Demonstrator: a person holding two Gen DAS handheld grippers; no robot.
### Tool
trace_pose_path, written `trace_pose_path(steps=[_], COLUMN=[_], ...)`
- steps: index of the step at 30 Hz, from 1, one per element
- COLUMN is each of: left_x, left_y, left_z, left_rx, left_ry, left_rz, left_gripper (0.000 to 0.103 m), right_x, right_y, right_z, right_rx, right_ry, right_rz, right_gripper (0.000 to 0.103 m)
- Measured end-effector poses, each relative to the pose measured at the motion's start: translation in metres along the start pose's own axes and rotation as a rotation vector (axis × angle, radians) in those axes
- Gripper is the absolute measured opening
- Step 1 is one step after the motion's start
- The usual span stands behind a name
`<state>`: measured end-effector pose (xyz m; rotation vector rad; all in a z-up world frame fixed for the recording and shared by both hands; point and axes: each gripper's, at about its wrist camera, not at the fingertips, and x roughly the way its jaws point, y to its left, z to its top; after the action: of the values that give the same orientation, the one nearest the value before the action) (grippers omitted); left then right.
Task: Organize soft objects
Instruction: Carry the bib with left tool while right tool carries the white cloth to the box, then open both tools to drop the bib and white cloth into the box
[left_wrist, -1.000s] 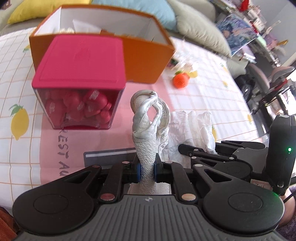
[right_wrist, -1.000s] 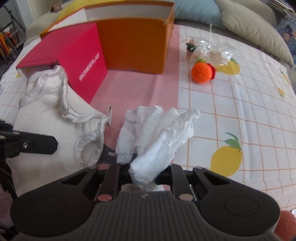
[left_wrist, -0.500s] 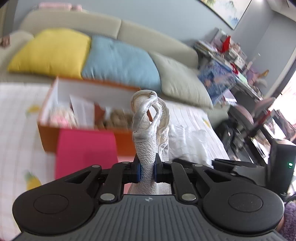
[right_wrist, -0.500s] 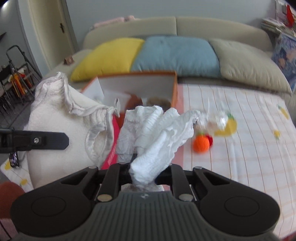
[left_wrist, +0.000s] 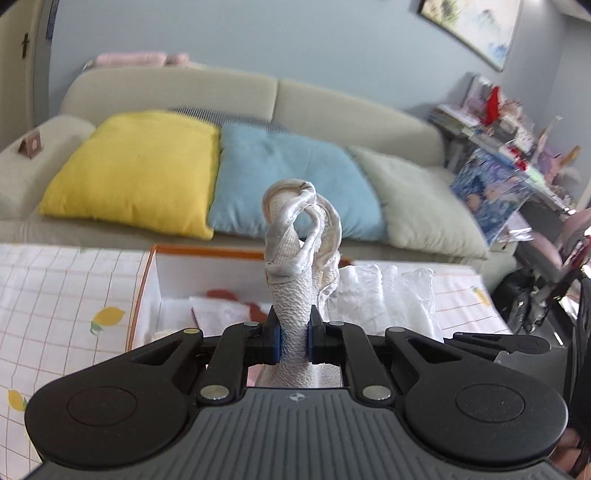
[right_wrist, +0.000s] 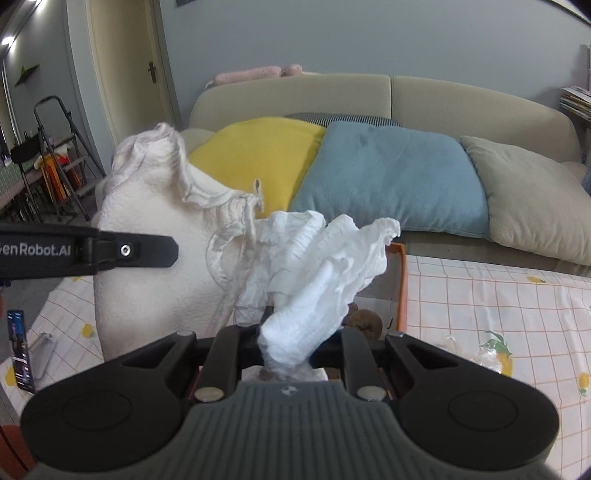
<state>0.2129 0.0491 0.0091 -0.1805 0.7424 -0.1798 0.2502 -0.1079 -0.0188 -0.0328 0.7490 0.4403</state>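
Observation:
My left gripper (left_wrist: 291, 334) is shut on a cream textured cloth with a satin-edged loop (left_wrist: 295, 236), which stands up between the blue pads. In the right wrist view the same cream cloth (right_wrist: 155, 236) hangs broad at the left, with a left finger (right_wrist: 129, 251) across it. My right gripper (right_wrist: 288, 347) is shut on a white crinkled cloth (right_wrist: 325, 266) that fans upward. That white cloth (left_wrist: 388, 295) also shows to the right of the left gripper. Both cloths hang in the air above an open orange box (left_wrist: 207, 252), which holds paper and a brown plush thing (right_wrist: 364, 323).
The box stands on a lemon-print checked tablecloth (left_wrist: 55, 295). Behind it is a beige sofa with yellow (left_wrist: 136, 166), blue (left_wrist: 291, 173) and grey (left_wrist: 417, 206) cushions. A phone (right_wrist: 18, 350) lies at the left table edge, and a clear plastic bag (right_wrist: 487, 354) lies right.
Both grippers have risen and tipped upward with their cloths still held. The pink-lidded box and orange ball have dropped out of view, and the sofa now fills the background.

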Motion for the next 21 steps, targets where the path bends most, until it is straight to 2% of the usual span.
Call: trace_pose_path(steps=[7, 15, 18, 21], left_x=[0.058, 0.090, 0.092, 0.088], left_y=[0.023, 0.043, 0.044, 0.044], left_z=[-0.012, -0.023, -0.024, -0.024], left_rx=[-0.023, -0.054, -0.035, -0.030], left_ry=[0.119, 0.197, 0.200, 0.189], left_rz=[0.036, 0.063, 0.099, 0.110], left_gripper=[0.014, 0.016, 0.023, 0.035], right_x=[0.067, 0.103, 0.117, 0.117], right_y=[-0.005, -0.006, -0.005, -0.005], right_z=[-0.013, -0.014, -0.021, -0.023], right_rx=[-0.030, -0.038, -0.035, -0.043], right_ry=[0.131, 0.204, 0.243, 0.233], right_rz=[-0.038, -0.048, -0.064, -0.069], right_gripper=[0.014, 0.016, 0.016, 0.019])
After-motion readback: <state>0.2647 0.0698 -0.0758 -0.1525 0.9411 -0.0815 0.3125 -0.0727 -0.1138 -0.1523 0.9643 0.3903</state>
